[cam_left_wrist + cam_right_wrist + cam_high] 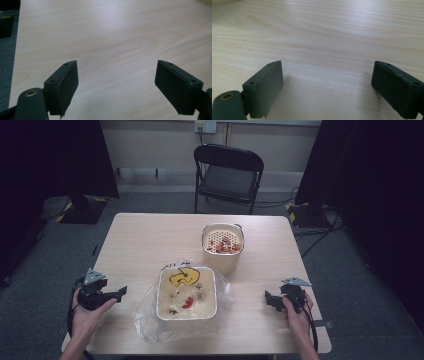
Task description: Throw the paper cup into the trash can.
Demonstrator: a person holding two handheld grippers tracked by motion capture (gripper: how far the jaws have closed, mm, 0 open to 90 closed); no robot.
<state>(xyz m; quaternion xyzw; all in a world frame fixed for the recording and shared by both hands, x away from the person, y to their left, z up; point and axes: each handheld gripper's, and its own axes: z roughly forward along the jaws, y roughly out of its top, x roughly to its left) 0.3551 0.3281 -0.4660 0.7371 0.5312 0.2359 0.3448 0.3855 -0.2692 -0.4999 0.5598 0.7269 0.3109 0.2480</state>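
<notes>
Resting near the table edges, the left gripper [120, 292] and right gripper [268, 299] are both released; approach the square tub [187, 293] on its plastic bag [146, 317] from 2 sides, slowly.

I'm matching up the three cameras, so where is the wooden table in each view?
High view: the table sits mid-picture, with grey floor around it.
Left gripper view: its pale top lies behind the left gripper; its edge runs down the left side, against the floor.
Right gripper view: its top lies behind the right gripper.
Shared landmark: the pale wood grain of the top.
</notes>
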